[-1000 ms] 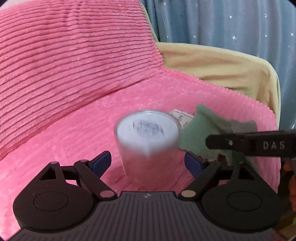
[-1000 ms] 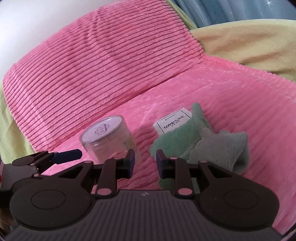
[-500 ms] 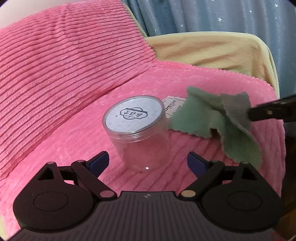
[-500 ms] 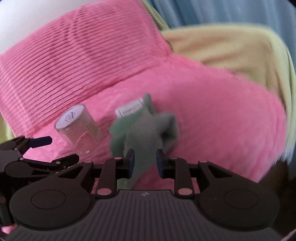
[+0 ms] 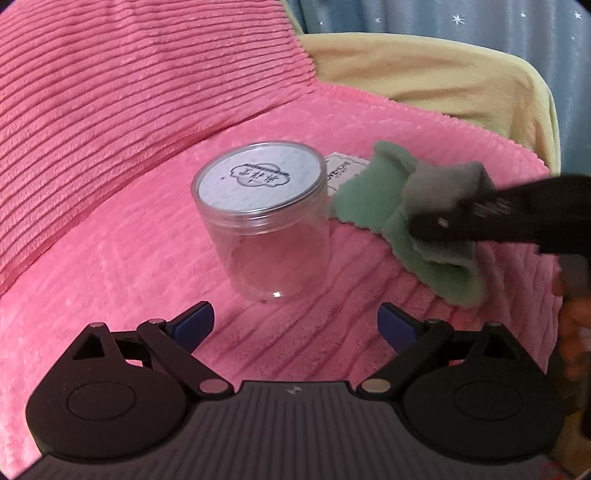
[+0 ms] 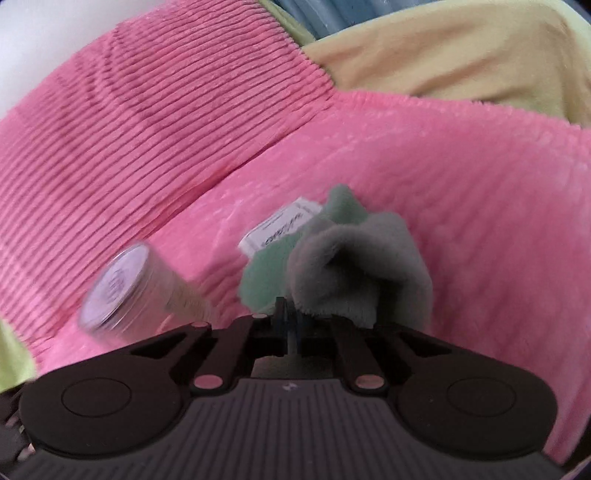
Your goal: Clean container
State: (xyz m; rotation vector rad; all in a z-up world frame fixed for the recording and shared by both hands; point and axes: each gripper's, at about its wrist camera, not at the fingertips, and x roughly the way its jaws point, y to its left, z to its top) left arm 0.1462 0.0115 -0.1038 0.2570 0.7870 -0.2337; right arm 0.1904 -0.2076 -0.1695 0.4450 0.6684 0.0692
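A clear plastic jar (image 5: 269, 225) with a white printed lid stands upright on the pink ribbed blanket (image 5: 110, 258). My left gripper (image 5: 295, 323) is open, its blue fingertips just short of the jar on either side. The jar shows blurred at the left in the right wrist view (image 6: 140, 291). My right gripper (image 6: 290, 317) is shut on a green and grey cloth (image 6: 354, 266). In the left wrist view it holds the cloth (image 5: 424, 221) to the right of the jar, partly lifted off the blanket.
A white label card (image 5: 343, 170) lies behind the jar, half under the cloth. A pink ribbed cushion (image 5: 129, 92) rises at the back left. A yellow cover (image 5: 424, 74) and a blue starred curtain (image 5: 480, 22) are behind.
My right gripper has shut on the cloth and lifted it, bunching it up beside the jar. My left gripper has stayed open in front of the jar.
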